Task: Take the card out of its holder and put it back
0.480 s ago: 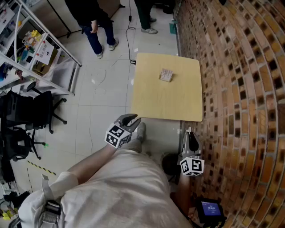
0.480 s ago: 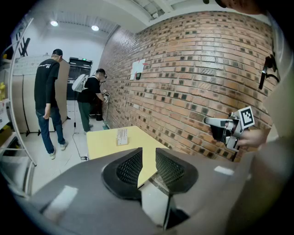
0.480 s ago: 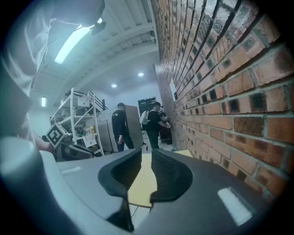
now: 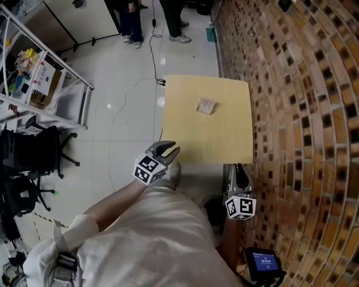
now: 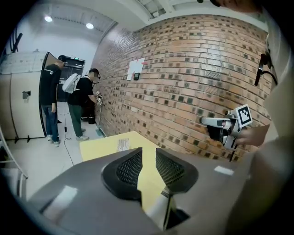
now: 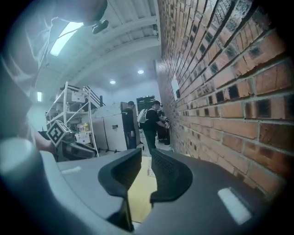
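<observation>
A small pale card holder with its card lies on the far half of the square yellow table. The left gripper view shows it small and distant, the card holder on the table. My left gripper hovers at the table's near left edge, jaws a little apart with nothing between them, as my left gripper also shows in its own view. My right gripper hangs below the table's near right corner by the wall. The right gripper is likewise slightly open and empty.
A brick wall runs along the table's right side. A metal shelf rack and black office chairs stand to the left. Two people stand beyond the table, and a cable trails on the floor. A small screen is at my lower right.
The table has come closer in the head view. My left gripper now reaches its near edge. The people at the back lie further up the frame.
</observation>
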Motion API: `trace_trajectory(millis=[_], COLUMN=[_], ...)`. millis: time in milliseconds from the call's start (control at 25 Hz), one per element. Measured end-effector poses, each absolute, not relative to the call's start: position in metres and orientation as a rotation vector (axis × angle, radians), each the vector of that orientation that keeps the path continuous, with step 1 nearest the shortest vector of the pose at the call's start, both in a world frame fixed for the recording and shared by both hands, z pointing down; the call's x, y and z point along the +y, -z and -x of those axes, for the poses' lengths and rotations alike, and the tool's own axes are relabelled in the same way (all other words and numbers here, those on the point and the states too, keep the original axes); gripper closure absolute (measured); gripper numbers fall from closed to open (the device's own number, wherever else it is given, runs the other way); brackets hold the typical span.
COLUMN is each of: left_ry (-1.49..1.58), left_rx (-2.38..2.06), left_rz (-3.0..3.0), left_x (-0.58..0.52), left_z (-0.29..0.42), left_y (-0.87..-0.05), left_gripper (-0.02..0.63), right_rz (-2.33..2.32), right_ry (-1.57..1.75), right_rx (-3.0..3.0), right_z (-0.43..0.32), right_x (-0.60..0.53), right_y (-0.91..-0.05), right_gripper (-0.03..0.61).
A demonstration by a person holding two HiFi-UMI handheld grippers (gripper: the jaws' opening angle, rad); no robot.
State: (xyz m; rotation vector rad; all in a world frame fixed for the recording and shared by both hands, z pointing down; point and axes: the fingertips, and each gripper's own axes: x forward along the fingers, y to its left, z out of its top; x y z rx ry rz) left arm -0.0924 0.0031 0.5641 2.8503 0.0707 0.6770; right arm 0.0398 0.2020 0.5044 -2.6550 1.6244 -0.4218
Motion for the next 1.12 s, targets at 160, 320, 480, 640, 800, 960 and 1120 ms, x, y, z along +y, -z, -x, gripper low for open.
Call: trace_trajectory(millis=[160, 320, 480, 640, 800, 960, 1120], left_ry=[-0.664, -0.654, -0.662, -0.662, -0.669, -0.690, -0.701], left_rx=[0.092, 0.103, 0.103, 0.067, 0.045, 0.006, -0.074], left_rz=[-2.851, -2.854, -2.843, -2.843, -2.834, -2.811, -2.802], left_x=[-0.023, -0.038, -0.049, -0.053, -0.052, -0.052, -0.059], left_z=[0.075, 0.068, 0.061, 0.039, 0.030, 0.026, 0.010], left_y=[-0.571, -0.577, -0.581, -0.590, -0.591, -0.591, -0.593], left_gripper=[0.503, 0.503, 0.503, 0.503, 0.503, 0.503, 0.503], right_rz=[2.672, 2.684, 2.681, 2.667, 2.660, 2.646, 2.608], right_ry=[0.419, 0.427, 0.433, 0.443, 0.447, 0.439, 0.439], right_rx=[1.611, 1.601, 1.609, 1.651, 1.723, 1.842, 1.981], right_z=[-0.053, -0.058, -0.066, -0.091, -0.108, -0.124, -0.155], right_x=[0.178, 0.163, 0.151, 0.143, 0.131, 0.111, 0.089], right_y=[-0.510, -0.514, -0.517, -0.527, -0.530, -0.534, -0.538], right_gripper=[0.505, 0.505, 0.505, 0.505, 0.505, 0.505, 0.505])
